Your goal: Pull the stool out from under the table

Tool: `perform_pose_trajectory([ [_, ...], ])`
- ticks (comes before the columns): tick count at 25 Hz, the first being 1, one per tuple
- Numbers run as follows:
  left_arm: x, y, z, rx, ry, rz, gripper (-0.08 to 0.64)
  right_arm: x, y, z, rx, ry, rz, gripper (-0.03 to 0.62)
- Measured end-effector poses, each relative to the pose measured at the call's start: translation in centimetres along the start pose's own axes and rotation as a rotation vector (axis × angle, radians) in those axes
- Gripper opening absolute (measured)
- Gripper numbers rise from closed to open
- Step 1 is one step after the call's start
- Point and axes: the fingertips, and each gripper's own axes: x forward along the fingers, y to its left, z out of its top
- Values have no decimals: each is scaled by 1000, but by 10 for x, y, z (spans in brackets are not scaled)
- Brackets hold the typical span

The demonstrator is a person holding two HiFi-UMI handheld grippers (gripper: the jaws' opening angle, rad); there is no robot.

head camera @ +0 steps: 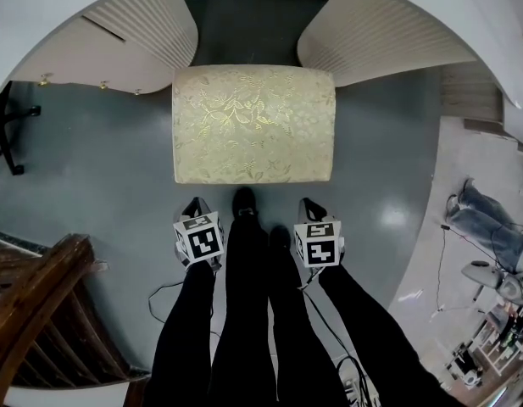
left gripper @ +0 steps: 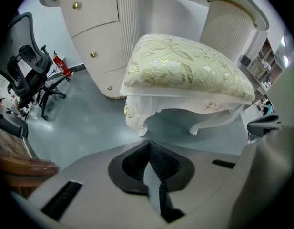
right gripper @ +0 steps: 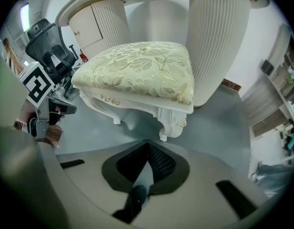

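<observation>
Cream floral-upholstered stool on white carved legs (head camera: 253,124) stands on the grey floor (head camera: 91,159) at upper centre of the head view, its far edge at the gap between the white fluted table pedestals (head camera: 371,36). Left gripper (head camera: 194,203) and right gripper (head camera: 311,203), lower centre, sit just short of its near edge. Both have jaws pressed together, empty.

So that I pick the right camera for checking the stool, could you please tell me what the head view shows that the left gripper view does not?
Head view only: the person's legs and the marker cubes on the left tool and right tool. Left gripper view only: carved white legs under the seat, a red fire extinguisher. Both: the stool, the grey floor, the ribbed table supports.
</observation>
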Motion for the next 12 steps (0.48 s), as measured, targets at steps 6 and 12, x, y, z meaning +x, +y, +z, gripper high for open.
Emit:
perform_pose_trajectory([
  [6, 1, 1, -3, -4, 5, 4, 8, -1, 4, 7, -18, -25, 26, 2],
  [12, 2, -4, 1, -4, -5, 4, 8, 1, 5, 10, -13, -20, 42, 2],
])
